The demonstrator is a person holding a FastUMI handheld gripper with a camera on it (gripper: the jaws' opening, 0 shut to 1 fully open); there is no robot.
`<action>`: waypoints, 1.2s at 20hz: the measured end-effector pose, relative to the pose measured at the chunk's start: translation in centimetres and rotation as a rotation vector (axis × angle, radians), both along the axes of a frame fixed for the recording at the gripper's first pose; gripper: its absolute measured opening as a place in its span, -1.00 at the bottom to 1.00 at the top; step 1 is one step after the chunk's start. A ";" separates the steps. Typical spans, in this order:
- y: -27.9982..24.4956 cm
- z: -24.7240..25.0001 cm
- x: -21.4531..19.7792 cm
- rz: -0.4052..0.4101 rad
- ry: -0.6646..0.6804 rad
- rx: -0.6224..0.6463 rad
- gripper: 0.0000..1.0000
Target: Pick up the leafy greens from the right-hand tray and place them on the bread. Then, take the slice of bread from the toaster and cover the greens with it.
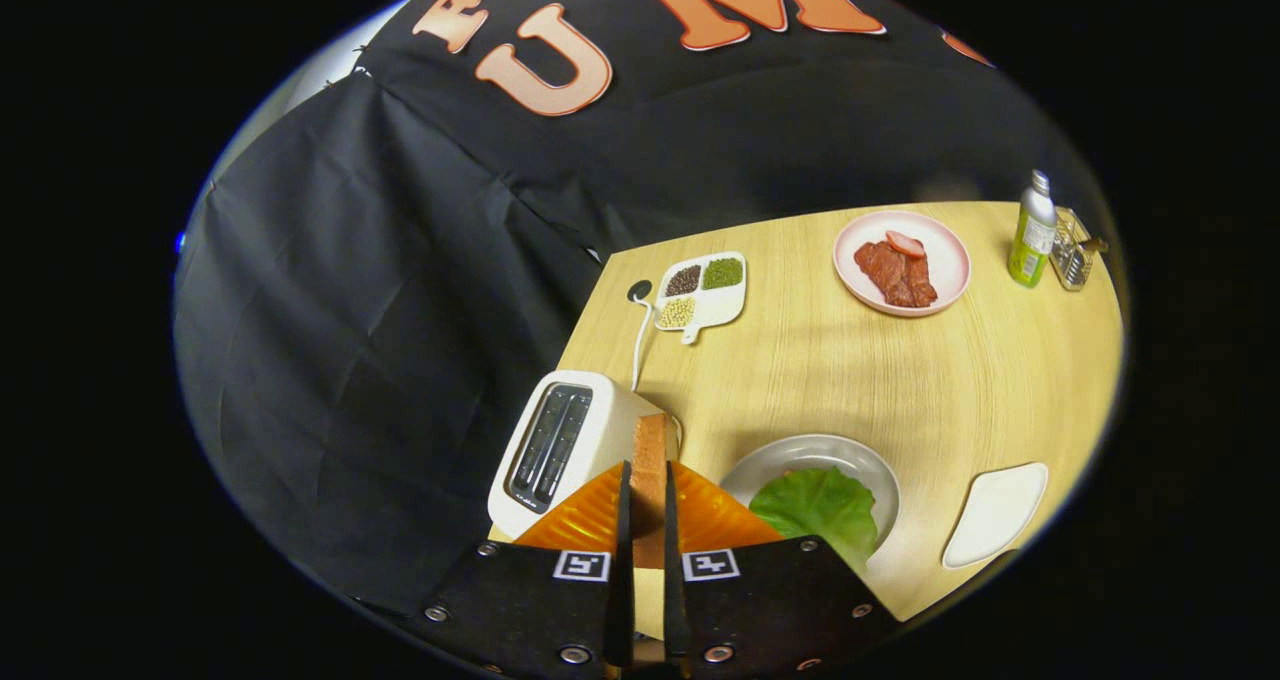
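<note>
On my feed, far left, the toaster (560,447) sits at the table's (960,380) left corner w/ both slots up; its white cord (638,345) runs back to a dark round port in the tabletop. Just right of the toaster I've got the gripper (648,505) closed down narrow, both fingers pressing the faces of the bread slice (649,460), which stands on edge btwn them, held above the table. Behind that, a white 3-compartment dish (705,290) w/ dark, green and pale grains. Right of the fingers, near me, a grey plate (850,460) carries the leafy greens (818,505); can't tell if there's bread under the leaf. Farther back, a pink plate (935,250) holds reddish meat slices (895,272). Nearer again, right of the grey plate, a white tray (995,515) sits by the table edge. Far right rear: a green bottle (1033,230) w/ a small wire rack (1072,250) just beside it.
</note>
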State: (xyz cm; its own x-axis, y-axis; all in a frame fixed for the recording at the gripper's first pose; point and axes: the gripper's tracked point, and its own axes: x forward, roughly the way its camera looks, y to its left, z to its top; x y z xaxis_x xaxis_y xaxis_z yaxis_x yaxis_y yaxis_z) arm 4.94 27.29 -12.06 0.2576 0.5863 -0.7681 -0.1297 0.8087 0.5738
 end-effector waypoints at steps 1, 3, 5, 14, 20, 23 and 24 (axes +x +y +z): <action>-0.7 -0.8 -0.6 0.005 0.019 0.002 -0.76; -1.5 -2.8 -1.9 0.014 0.057 0.006 -0.76; -2.5 -4.2 -2.6 0.024 0.084 0.012 -0.76; -7.5 -11.1 -4.4 0.085 0.069 -0.089 -0.76; -10.1 -13.0 -3.4 0.166 -0.108 -0.259 -0.27; -10.9 -11.9 -1.7 0.165 -0.269 -0.344 0.07; -11.3 -11.1 -0.9 0.159 -0.334 -0.371 0.12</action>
State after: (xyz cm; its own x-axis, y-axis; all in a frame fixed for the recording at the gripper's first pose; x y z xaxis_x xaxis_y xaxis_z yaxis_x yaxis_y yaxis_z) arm 4.00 15.99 -23.18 0.4536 0.3418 -0.8230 -0.3945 0.9051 0.1585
